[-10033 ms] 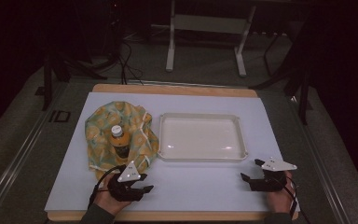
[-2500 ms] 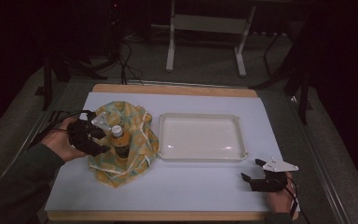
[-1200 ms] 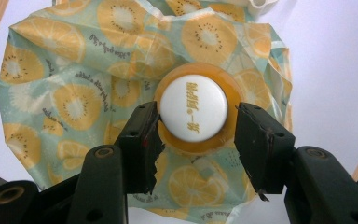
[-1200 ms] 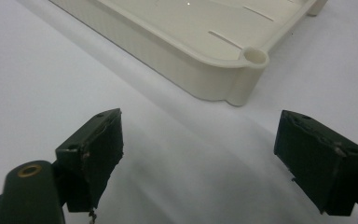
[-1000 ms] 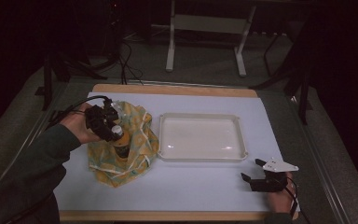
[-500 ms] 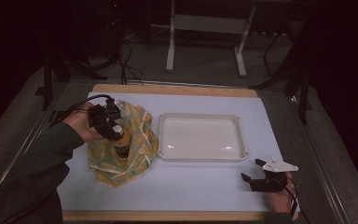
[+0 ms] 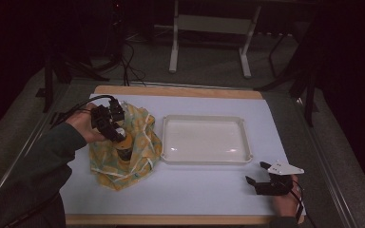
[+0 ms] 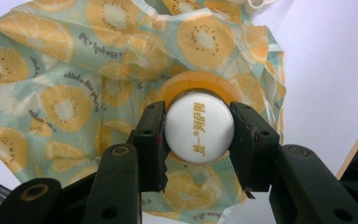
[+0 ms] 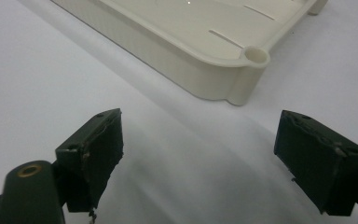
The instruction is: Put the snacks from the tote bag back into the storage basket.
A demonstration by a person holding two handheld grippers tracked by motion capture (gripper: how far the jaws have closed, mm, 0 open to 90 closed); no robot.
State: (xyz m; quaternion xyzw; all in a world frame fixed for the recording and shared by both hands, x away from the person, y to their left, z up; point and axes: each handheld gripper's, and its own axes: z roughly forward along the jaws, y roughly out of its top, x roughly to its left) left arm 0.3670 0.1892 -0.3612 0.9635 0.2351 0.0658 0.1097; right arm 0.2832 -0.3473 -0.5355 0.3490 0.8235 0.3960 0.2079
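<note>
An orange bottle (image 7: 124, 147) with a white cap (image 8: 199, 127) stands upright on a crumpled cloth (image 7: 142, 142) printed with orange slices, at the table's left. My left gripper (image 8: 199, 135) reaches down from above and its jaws have just closed onto the white cap, one pad pressing each side. In the high view the left gripper (image 7: 116, 135) sits over the bottle top. My right gripper (image 9: 200, 158) rests open near the table's front right corner, nothing between its fingers; in the high view the right gripper (image 7: 259, 176) points left.
A cream plastic tray (image 7: 171, 142) lies in the middle of the white table, right of the cloth; its near corner (image 9: 254, 58) is just ahead of the right gripper. The wooden table edge (image 7: 180, 91) runs along the back. Frame legs stand on the floor beyond.
My left hand has shifted slightly over the bottle and the jaws have narrowed onto its cap. The right hand has stayed put.
</note>
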